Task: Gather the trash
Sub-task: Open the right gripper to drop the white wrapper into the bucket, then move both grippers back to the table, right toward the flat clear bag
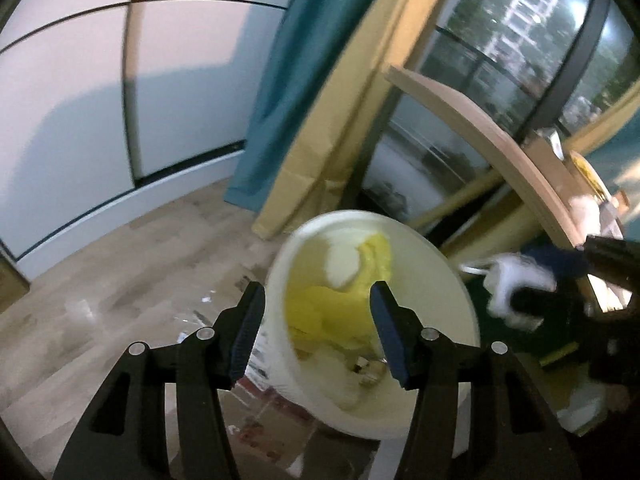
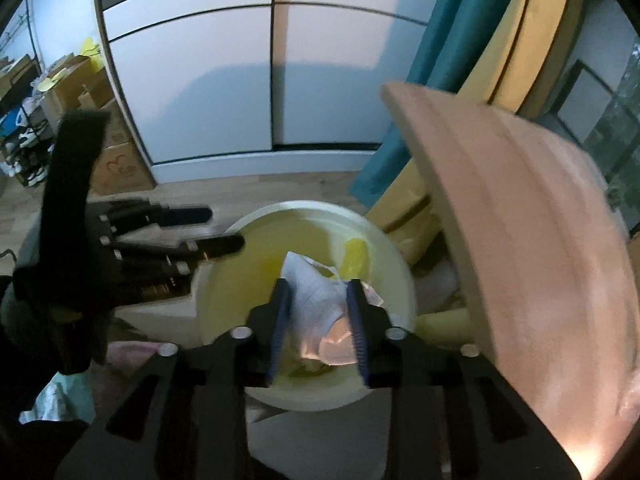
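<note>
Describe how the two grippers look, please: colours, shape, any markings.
Both grippers, left and right, are black, angular linkages with cut-out openings and round silver pins at the joints. The fingers carry blue ribbed pads. No cables, markings or sleeves can be made out.

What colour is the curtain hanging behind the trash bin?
Teal blue curtain, clearest in the left wrist view, behind the white bin.

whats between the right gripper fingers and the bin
A crumpled white tissue, pinched in the right gripper, hangs over the open white bin; nothing else intervenes, as the right wrist view shows.
</note>
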A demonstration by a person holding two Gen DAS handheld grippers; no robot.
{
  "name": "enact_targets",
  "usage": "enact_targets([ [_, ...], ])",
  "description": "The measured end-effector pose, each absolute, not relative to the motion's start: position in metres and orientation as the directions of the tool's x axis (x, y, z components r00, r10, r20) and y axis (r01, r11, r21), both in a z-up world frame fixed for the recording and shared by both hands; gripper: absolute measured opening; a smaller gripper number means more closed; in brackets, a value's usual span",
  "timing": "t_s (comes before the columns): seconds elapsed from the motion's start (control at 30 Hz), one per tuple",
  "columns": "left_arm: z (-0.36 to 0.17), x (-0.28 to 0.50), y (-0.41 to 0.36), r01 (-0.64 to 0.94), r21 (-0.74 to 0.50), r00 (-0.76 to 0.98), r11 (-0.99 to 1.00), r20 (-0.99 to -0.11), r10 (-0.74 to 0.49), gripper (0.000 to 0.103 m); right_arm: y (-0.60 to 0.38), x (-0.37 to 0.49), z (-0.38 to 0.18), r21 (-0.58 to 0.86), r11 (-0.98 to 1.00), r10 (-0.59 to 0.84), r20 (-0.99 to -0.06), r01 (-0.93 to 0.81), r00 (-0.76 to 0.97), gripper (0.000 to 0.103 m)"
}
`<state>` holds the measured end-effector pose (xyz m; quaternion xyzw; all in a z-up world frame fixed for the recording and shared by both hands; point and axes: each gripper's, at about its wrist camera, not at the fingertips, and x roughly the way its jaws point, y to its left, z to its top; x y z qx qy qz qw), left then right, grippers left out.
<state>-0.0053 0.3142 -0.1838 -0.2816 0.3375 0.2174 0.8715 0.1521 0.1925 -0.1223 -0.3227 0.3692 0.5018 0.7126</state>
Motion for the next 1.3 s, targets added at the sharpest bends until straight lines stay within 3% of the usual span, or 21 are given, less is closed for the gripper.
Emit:
enact_targets([
  [0.07, -0.181, -0.009, 0.318, -0.583, -0.339, 0.674, 0.739, -0.709, 0.206, 0.058, 0.191, 0.154, -0.123, -0.076, 0.291, 0.476, -0.853, -0.954, 0.213, 0.056],
  [0.13, -0.179, -0.01, 0.319, -0.586, -0.335, 0.674, 0.738, -0.706, 0.215, 0.058, 0.187, 0.155, -0.121, -0.073, 0.297, 0.478, -0.852, -0.952, 0.214, 0.059],
  [0.8, -0.124, 0.026, 0.247, -0.458, -0.266, 0.756, 0.848, -0.619, 0.214, 0.058, 0.101, 0.161, -0.085, -0.109, 0.453, 0.504, -0.788, -0.885, 0.355, 0.06],
  [1.3, -0.085, 0.075, 0.165, -0.306, -0.202, 0.801, 0.93, -0.583, 0.137, 0.058, 0.004, 0.186, -0.075, -0.066, 0.64, 0.473, -0.751, -0.766, 0.46, 0.061],
])
